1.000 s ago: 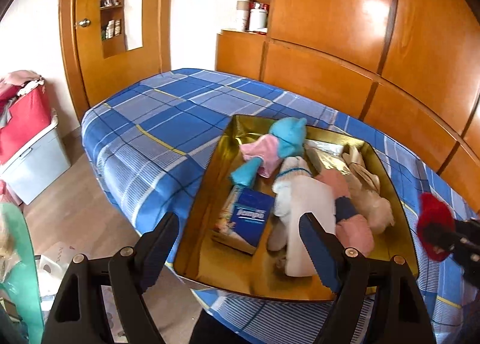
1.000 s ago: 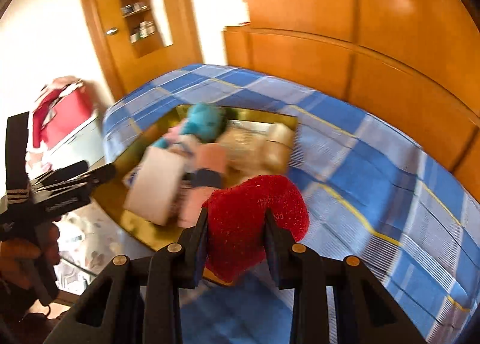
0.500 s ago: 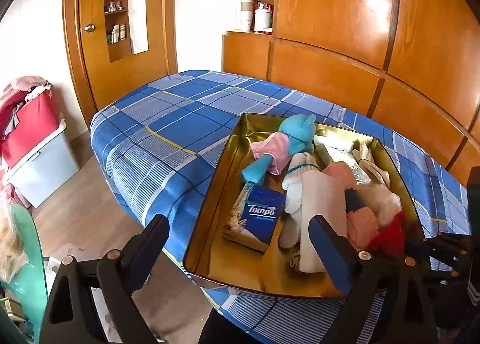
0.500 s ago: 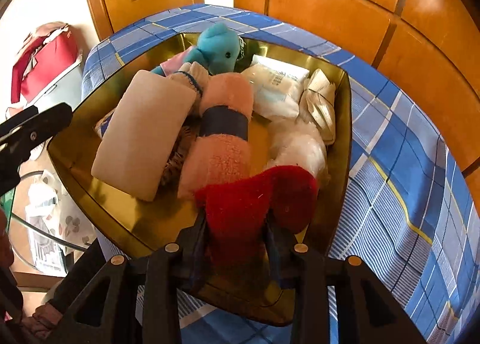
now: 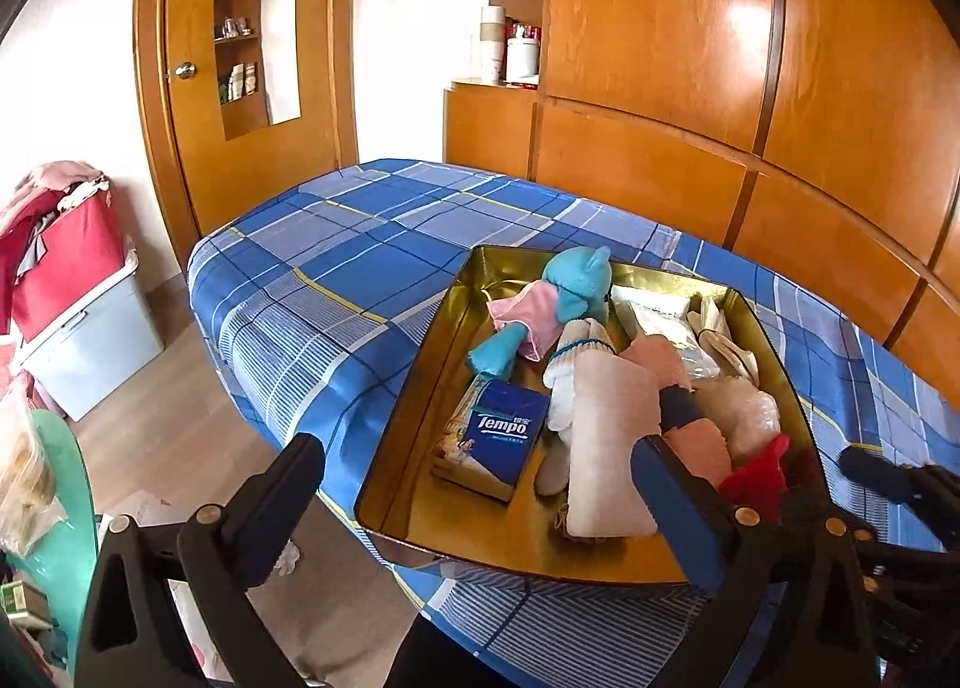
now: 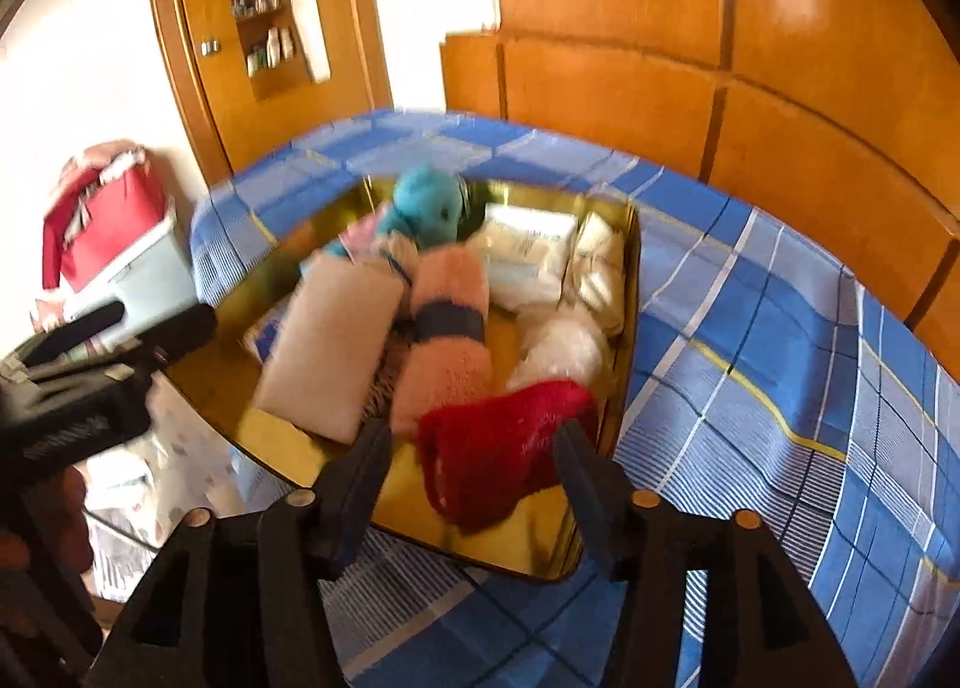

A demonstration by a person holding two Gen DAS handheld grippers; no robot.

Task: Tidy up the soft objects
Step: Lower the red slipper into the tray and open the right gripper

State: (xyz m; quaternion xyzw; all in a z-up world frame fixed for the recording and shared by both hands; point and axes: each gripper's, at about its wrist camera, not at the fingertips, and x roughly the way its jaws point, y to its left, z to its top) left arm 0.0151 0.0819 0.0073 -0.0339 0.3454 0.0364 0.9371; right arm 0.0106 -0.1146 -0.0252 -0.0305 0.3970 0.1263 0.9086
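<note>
Right wrist view: our right hand-held gripper, jaws opening, releases the red plush into the gold tray. Left hand-held gripper opening, empty. Next, we judge: withdraw right, fetch another soft item.

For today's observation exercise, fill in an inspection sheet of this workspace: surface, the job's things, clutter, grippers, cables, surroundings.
Surface: bed with blue plaid sheet; gold tray lies on it.
Job's things: in the tray, red fuzzy item at the near right corner, pink roll with dark band, beige pad, teal plush, white plush, Tempo tissue pack, white packets.
Clutter: nothing loose seen on the sheet.
Grippers: left gripper opening, nothing between its fingers; right gripper opening around the red item, pads apart from it.
Cables: nothing seen.
Surroundings: wooden wall panels, door with shelf niche, red bag on a pale bin.
</note>
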